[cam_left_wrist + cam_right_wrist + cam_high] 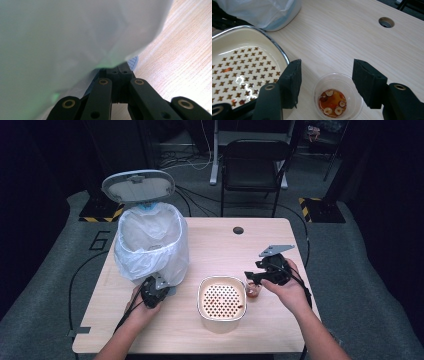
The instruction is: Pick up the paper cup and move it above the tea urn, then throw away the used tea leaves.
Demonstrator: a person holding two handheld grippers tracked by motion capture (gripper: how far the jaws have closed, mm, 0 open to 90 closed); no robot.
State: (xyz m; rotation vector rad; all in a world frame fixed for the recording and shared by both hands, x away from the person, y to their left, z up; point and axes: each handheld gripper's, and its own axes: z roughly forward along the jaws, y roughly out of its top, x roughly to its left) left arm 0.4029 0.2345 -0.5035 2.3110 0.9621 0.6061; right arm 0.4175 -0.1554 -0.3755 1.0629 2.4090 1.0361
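The clear cup point(338, 97) stands on the table point(352, 37) between the right gripper point(327, 75) jaws, untouched. They stand spread apart. The left gripper point(119, 72) jaws are pressed together against the bag point(75, 35).

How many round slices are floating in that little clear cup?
3 pale slices in the cup: one at the top of the reddish liquid, one lower left, one lower right; a smaller one at right may be a fourth.

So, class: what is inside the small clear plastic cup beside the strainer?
The small clear plastic cup holds shallow orange-red liquid with a few round brownish slices and dark bits. What those pieces are cannot be told, and anything lying beneath them in the liquid is covered.
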